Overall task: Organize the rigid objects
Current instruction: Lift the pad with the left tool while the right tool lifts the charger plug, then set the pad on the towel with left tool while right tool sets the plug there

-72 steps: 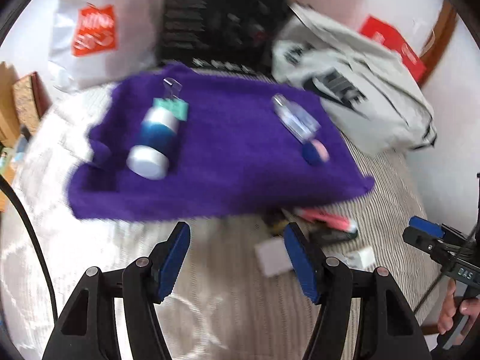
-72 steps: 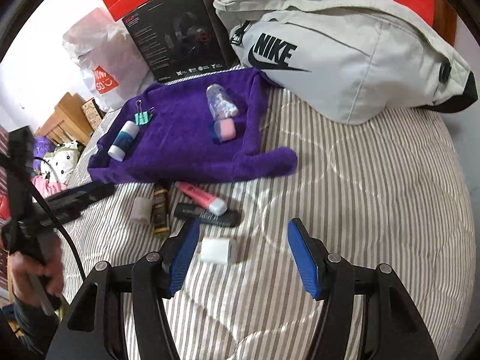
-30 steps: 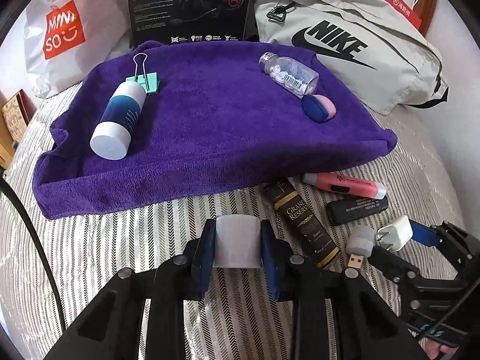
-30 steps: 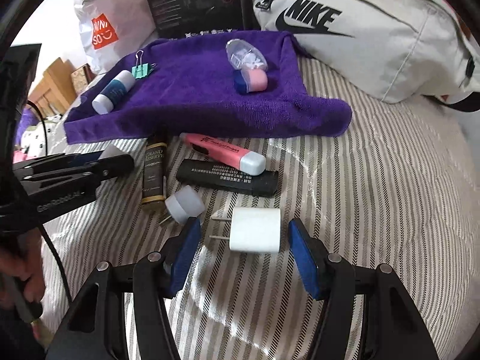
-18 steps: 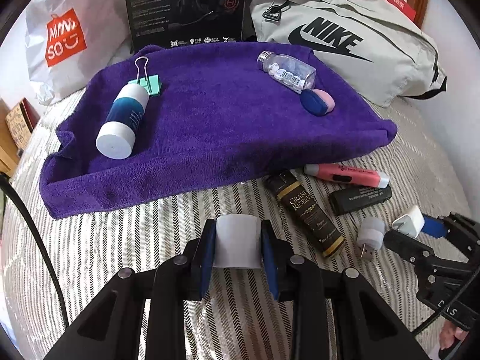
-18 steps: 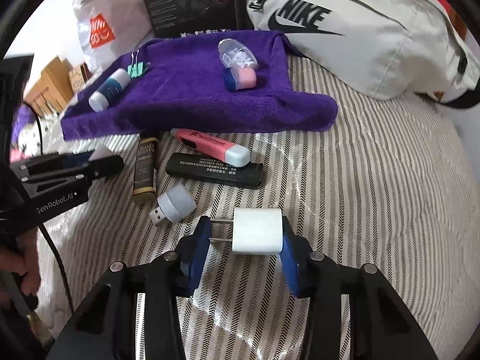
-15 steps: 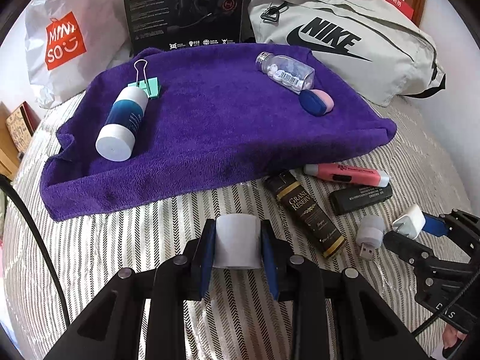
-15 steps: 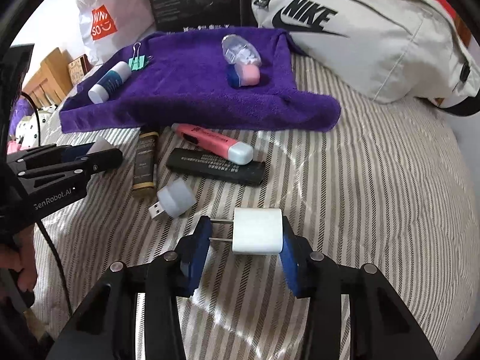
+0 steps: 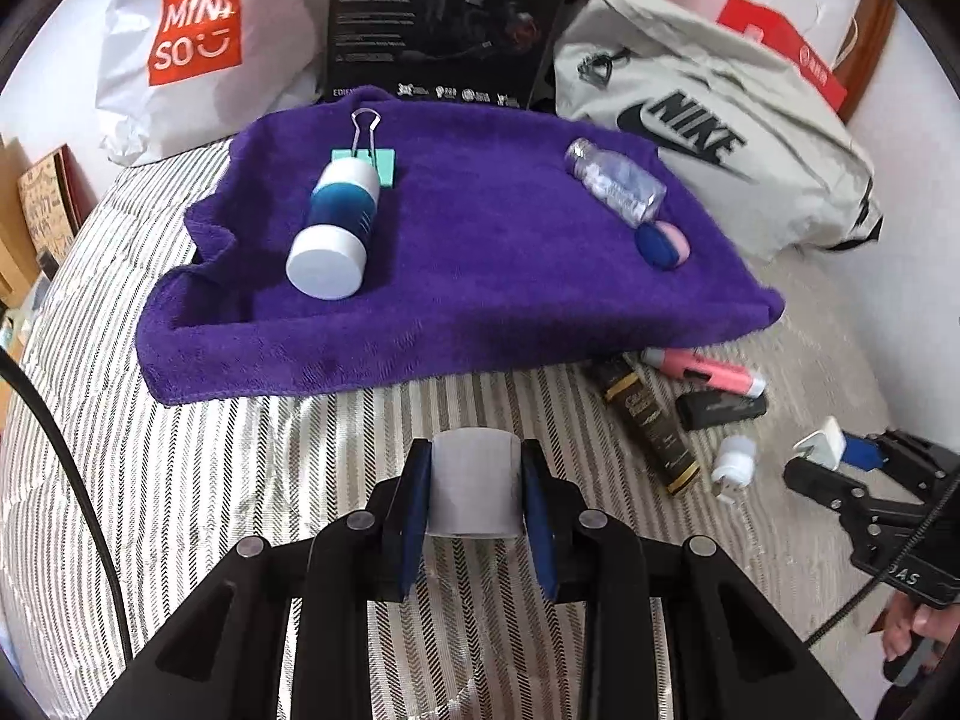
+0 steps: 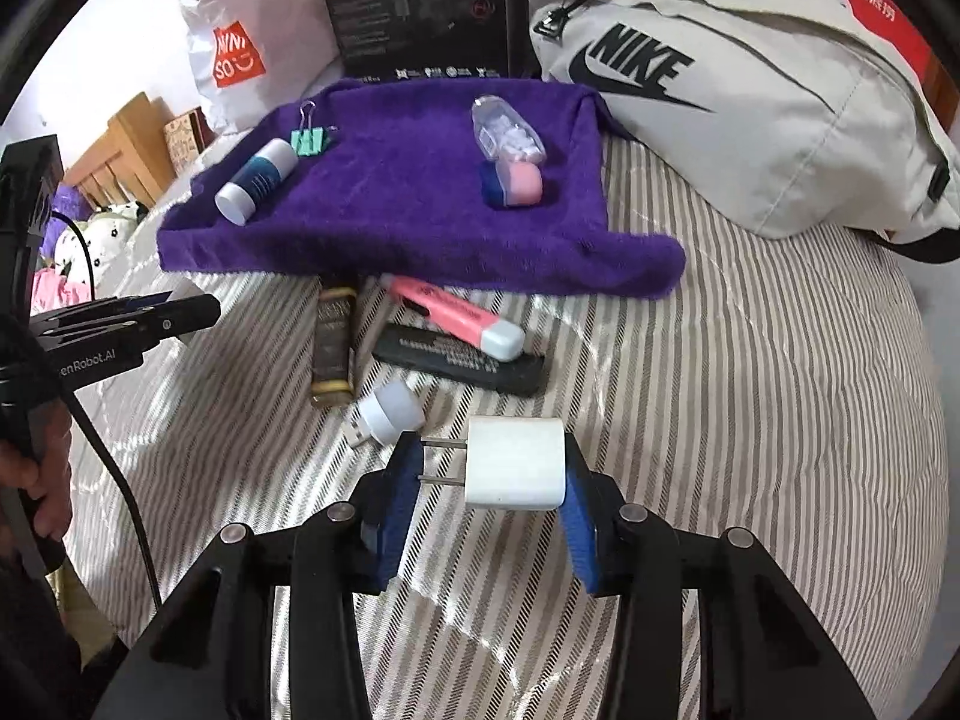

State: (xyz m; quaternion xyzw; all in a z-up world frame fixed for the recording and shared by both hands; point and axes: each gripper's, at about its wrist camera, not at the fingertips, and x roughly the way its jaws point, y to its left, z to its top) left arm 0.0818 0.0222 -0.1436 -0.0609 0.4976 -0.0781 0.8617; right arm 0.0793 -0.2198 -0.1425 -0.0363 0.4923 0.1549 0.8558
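Fingers of right gripper (image 10: 486, 477) clamp charger (image 10: 516, 465), prongs pointing left; left gripper (image 9: 474, 495) clamps cap (image 9: 474, 492).

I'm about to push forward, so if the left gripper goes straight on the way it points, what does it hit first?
Most likely the near edge of the purple towel. The left gripper holds a white cap, with only striped bedding in between, though depth is hard to judge.

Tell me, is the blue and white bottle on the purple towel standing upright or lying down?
Lying down. The blue and white bottle rests on its side on the purple towel, its white cap toward the camera, its far end by the green binder clip.
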